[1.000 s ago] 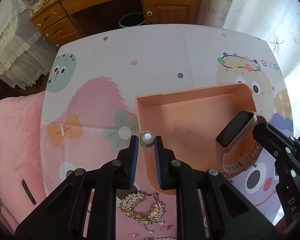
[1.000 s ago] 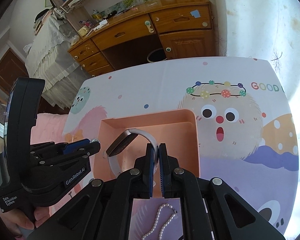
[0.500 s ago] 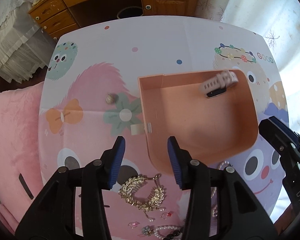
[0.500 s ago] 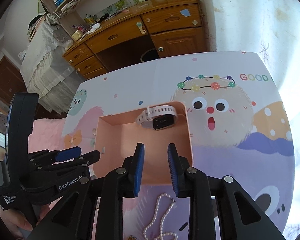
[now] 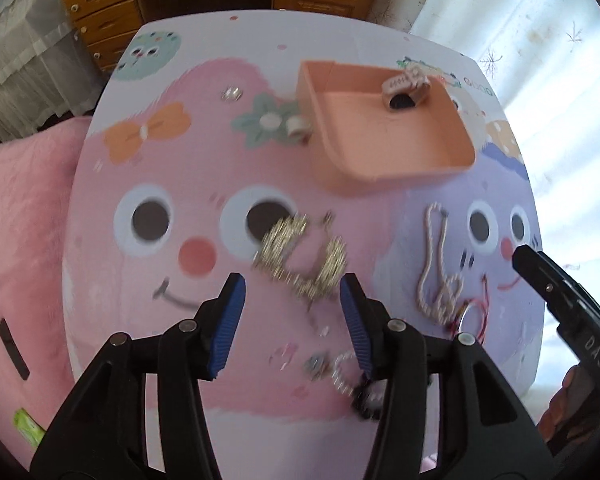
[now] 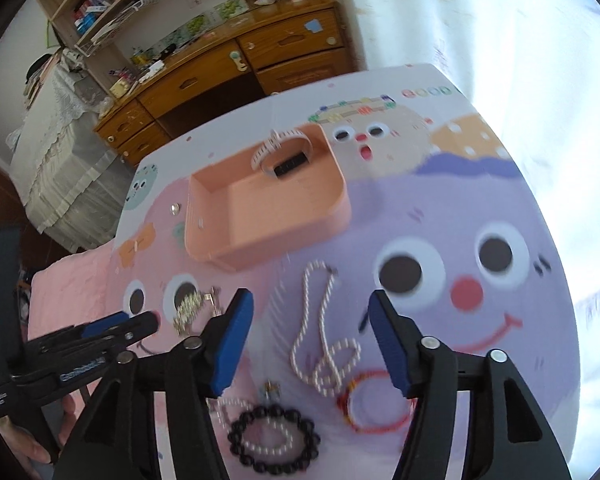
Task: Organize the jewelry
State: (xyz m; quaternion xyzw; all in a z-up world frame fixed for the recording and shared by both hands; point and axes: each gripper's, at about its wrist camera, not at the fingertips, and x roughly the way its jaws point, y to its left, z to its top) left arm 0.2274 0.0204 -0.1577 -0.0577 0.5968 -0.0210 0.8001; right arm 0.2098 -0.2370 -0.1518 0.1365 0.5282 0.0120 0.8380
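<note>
Two grippers, jaws opening and empty: left gripper [image 5: 292,300] above the gold chain [image 5: 300,258], right gripper [image 6: 310,326] above the pearl necklace [image 6: 324,344], both near the peach tray [image 6: 268,208]. Smartwatch [image 6: 286,158] lay inside it. I judged pickup next: descend, straddle, close.

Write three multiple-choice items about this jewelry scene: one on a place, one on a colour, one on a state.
1. Where is the watch?
A. in the tray
B. on the mat
C. in a gripper

2. What colour is the tray?
A. green
B. peach-pink
C. black

3. What lies between the fingers of the right gripper?
A. the watch
B. a ring
C. nothing held

Key: 1 A, it lies at the tray's far end. 2 B, its walls show peach-pink. 3 C, the jaws are opening, and the pearl necklace lies on the mat below them.
</note>
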